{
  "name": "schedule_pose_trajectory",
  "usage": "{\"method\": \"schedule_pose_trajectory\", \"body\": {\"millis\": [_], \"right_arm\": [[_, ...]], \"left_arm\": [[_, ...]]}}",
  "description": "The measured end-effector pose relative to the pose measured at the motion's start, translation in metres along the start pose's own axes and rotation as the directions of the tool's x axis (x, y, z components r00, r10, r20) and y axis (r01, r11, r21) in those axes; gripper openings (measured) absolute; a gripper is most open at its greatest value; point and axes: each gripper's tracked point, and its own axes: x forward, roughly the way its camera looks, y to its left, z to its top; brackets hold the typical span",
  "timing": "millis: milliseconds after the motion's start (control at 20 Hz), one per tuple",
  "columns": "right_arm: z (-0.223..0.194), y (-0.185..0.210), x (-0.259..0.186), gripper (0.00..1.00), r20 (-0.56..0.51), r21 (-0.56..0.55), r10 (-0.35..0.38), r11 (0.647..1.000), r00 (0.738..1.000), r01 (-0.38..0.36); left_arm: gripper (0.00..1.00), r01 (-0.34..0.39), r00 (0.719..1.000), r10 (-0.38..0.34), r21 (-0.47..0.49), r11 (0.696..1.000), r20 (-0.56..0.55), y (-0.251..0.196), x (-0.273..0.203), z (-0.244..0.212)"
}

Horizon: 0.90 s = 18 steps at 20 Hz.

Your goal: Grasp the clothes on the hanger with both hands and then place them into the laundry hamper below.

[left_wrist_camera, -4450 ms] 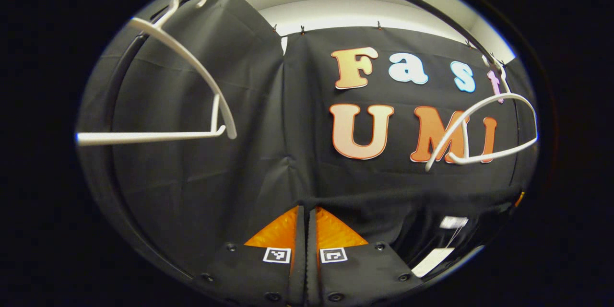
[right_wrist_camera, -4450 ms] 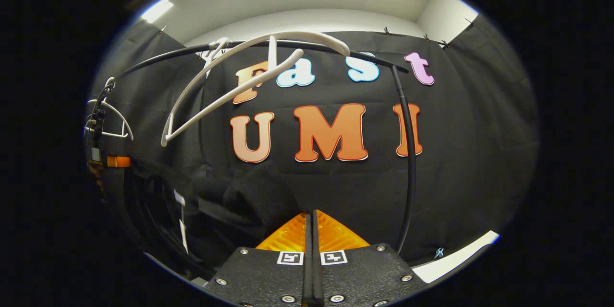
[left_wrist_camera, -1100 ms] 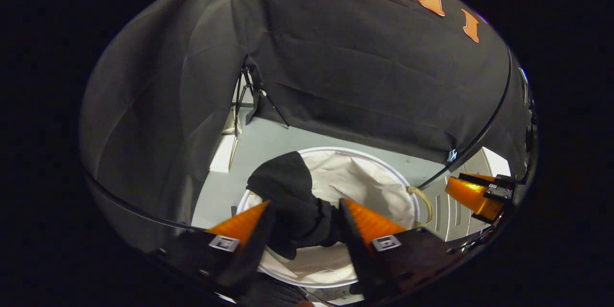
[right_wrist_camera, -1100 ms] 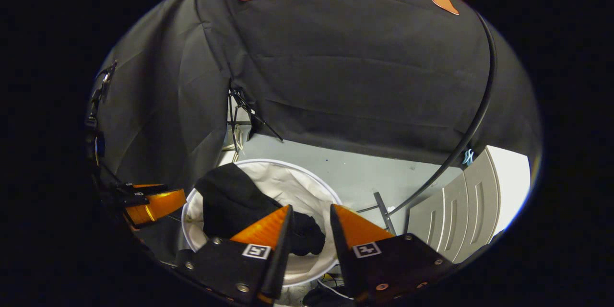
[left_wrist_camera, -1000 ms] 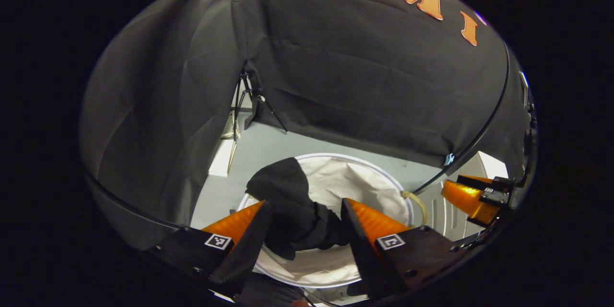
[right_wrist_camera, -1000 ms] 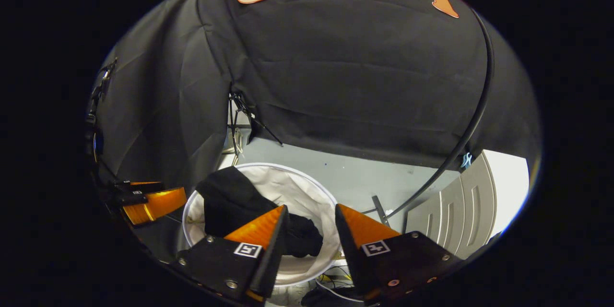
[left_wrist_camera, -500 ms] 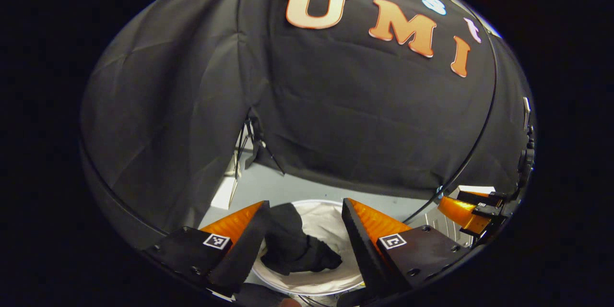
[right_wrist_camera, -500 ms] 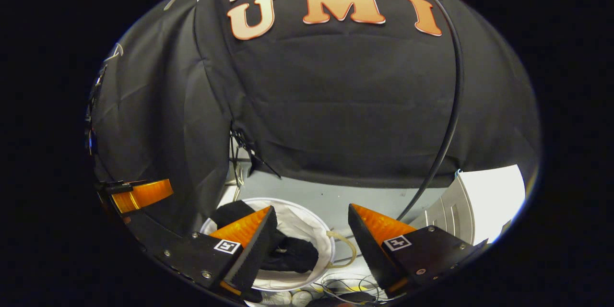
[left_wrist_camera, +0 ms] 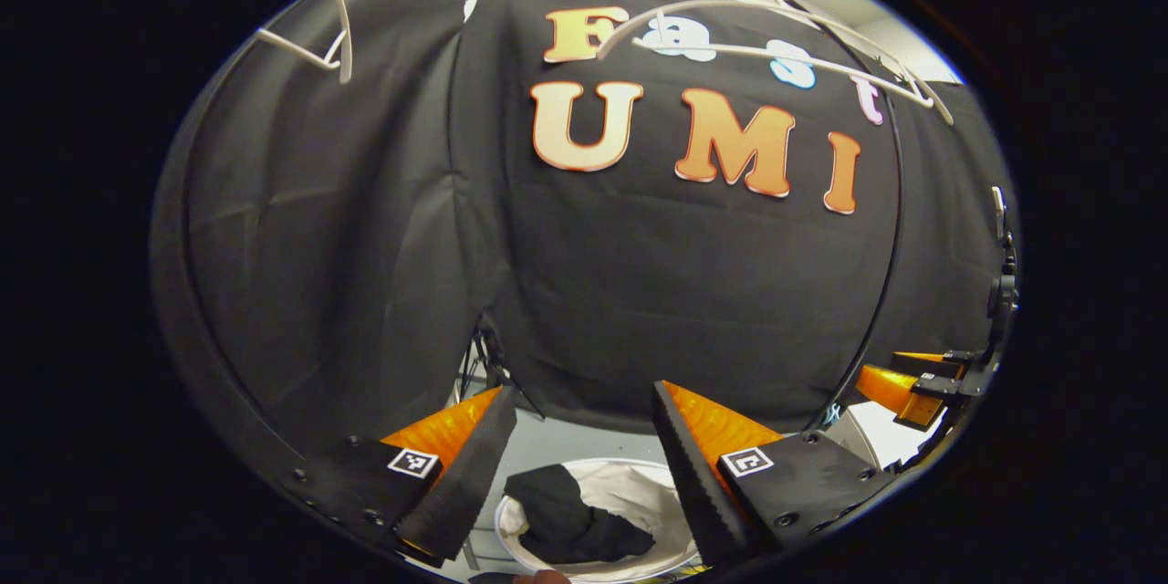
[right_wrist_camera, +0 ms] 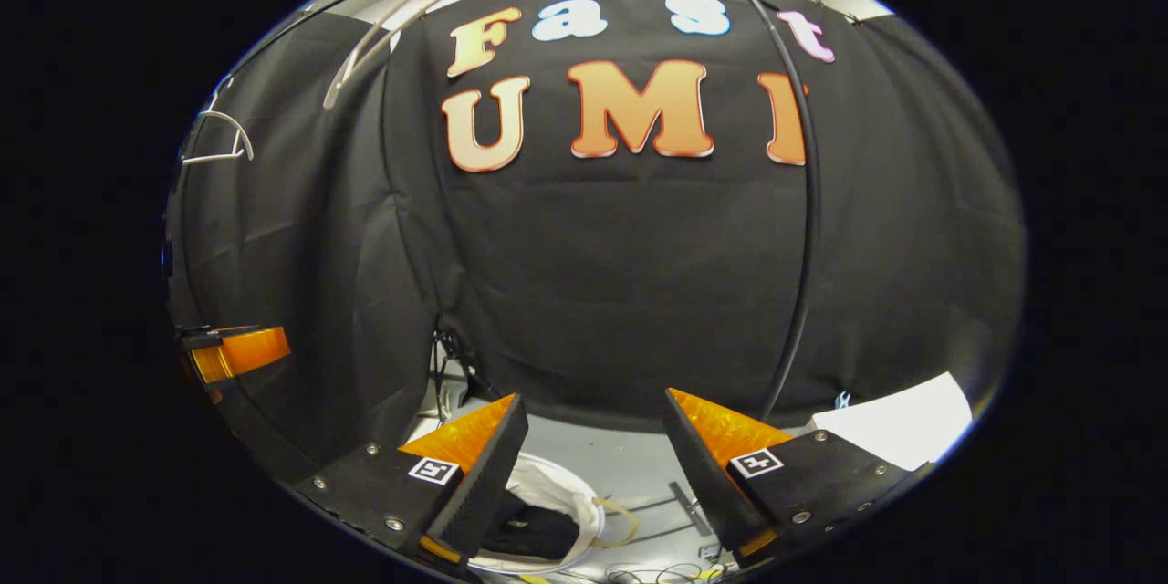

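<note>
In the left gripper view, the left gripper (left_wrist_camera: 584, 438) sits at 6 o'clock with its fingers spread wide and nothing between them. Below the gap, at 6 o'clock on the lower rim, the hamper (left_wrist_camera: 671, 502) shows its white liner, and the black clothes (left_wrist_camera: 570, 525) lie bunched inside it, toward its left side. The clothes touch neither finger. At 4 o'clock, near the edge, part of the right gripper (left_wrist_camera: 899, 383) pokes in; its finger spacing cannot be told from here. Two white hangers hang on the black rail (left_wrist_camera: 890, 237): one hanger (left_wrist_camera: 776, 41) at 1 o'clock and another hanger (left_wrist_camera: 310, 46) at 11 o'clock, both bare.

In the right gripper view, the right gripper (right_wrist_camera: 593, 438) is at 6 o'clock, fingers likewise spread apart and holding nothing. The hamper (right_wrist_camera: 570, 497) lies low at 6 o'clock, partly behind the gripper's left finger, with the clothes (right_wrist_camera: 538, 529) dark inside it. A loop handle (right_wrist_camera: 625, 520) sticks out of the hamper's right side. At 9 o'clock the left gripper (right_wrist_camera: 237, 351) shows at the edge. A bare hanger (right_wrist_camera: 420, 14) hangs at 11 o'clock and a second hanger (right_wrist_camera: 219, 141) at 10 o'clock. The grey floor (right_wrist_camera: 630, 461) lies around the hamper, and a white panel (right_wrist_camera: 899, 424) stands at 4 o'clock.
</note>
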Motion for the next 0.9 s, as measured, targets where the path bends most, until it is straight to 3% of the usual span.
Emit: {"method": "schedule_pose_trajectory", "body": {"millis": [150,350,400,550,600,900], "right_arm": [[0.04,-0.007,-0.027,0.92,0.089,-0.023,-0.007,1.0,0.996,0.009],[0.083,-0.011,-0.053,0.92,0.164,-0.01,-0.014,1.0,0.986,0.016],[0.092,-0.013,-0.058,0.96,0.179,-0.009,-0.016,1.0,0.984,0.018],[0.119,-0.016,-0.078,0.92,0.218,-0.009,-0.008,1.0,0.976,0.01],[0.127,-0.017,-0.084,1.0,0.23,-0.009,-0.007,1.0,0.973,0.009],[0.167,-0.034,-0.106,1.0,0.301,-0.024,-0.024,0.999,0.953,0.033]], "left_arm": [[0.96,-0.018,0.998,0.016,0.034,0.999,0.067,0.007,-0.022,0.037],[1.0,-0.021,0.989,0.018,0.02,1.0,0.147,0.012,-0.038,0.078],[0.97,-0.024,0.985,0.02,0.022,0.999,0.169,0.013,-0.04,0.086],[0.94,-0.043,0.975,0.036,0.025,0.999,0.217,0.017,-0.052,0.117],[0.94,-0.043,0.972,0.036,0.024,0.999,0.234,0.017,-0.056,0.124],[0.94,-0.061,0.954,0.045,0.047,0.997,0.297,0.022,-0.067,0.157]]}}
